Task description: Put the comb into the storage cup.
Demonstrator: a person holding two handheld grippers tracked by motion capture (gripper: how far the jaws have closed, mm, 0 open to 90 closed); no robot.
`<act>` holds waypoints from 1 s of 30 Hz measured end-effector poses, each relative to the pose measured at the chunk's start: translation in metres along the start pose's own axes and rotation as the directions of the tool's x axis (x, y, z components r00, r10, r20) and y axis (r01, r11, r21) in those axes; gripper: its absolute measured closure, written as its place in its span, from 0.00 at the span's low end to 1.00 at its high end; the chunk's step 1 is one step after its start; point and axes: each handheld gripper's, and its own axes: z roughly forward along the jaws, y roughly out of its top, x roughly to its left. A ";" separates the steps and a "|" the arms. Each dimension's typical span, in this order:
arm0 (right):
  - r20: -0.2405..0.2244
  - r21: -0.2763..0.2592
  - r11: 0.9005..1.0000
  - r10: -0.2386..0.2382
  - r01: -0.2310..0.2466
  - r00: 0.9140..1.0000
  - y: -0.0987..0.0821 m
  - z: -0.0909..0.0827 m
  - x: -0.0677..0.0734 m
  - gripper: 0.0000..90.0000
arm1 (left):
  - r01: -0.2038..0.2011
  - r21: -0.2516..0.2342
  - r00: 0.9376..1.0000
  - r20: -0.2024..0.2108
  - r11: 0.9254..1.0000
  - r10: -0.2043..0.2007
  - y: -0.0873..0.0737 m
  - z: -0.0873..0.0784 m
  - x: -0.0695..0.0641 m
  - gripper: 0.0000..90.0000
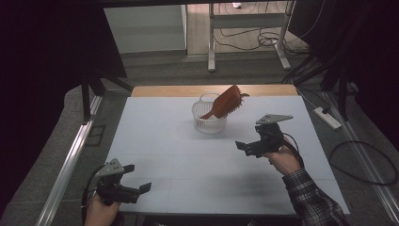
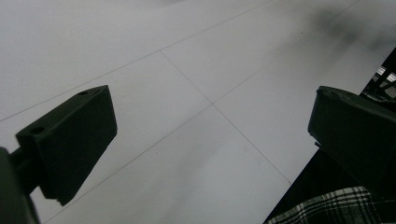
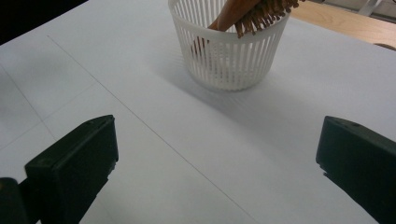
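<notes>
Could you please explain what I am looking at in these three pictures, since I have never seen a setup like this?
There is no robot here: a person holds a hand-held gripper in each hand, each with two black fingers. The high view is taken from above the person's side of the white table. In it the left gripper is at the near left corner, and the right gripper is out over the table on the right. The other two pictures come from cameras riding on the grippers, looking along their fingers. The left gripper view looks at bare table with its fingers spread wide. The right gripper view faces a white slatted basket with a brown hairbrush standing tilted in it, its bristle head sticking out over the rim. Both grippers are open and hold nothing.
</notes>
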 end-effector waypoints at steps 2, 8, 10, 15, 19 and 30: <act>0.002 0.000 1.000 -0.001 0.001 1.000 -0.002 -0.002 0.000 0.00 | 0.000 0.001 1.000 0.000 1.000 0.000 0.000 0.000 0.000 0.01; 0.000 -0.002 1.000 0.002 -0.002 1.000 -0.006 -0.007 0.000 0.00 | 0.001 0.000 1.000 0.001 1.000 -0.001 0.000 0.000 0.000 0.01; 0.002 0.000 1.000 0.002 -0.002 1.000 -0.008 -0.009 0.000 0.00 | 0.001 0.000 1.000 0.001 1.000 -0.001 0.000 0.000 0.000 0.01; 0.007 0.004 1.000 0.002 -0.002 1.000 -0.013 -0.014 0.000 0.00 | 0.002 0.000 1.000 0.002 1.000 -0.002 0.000 0.000 0.000 0.02; 0.011 0.009 1.000 0.007 -0.007 1.000 -0.018 -0.018 -0.001 0.00 | 0.005 -0.003 1.000 0.004 1.000 -0.005 0.000 0.000 0.000 0.02; 0.026 0.011 1.000 0.018 -0.018 1.000 -0.032 -0.030 -0.004 0.00 | 0.008 -0.003 1.000 0.004 1.000 -0.008 0.000 0.000 0.001 0.02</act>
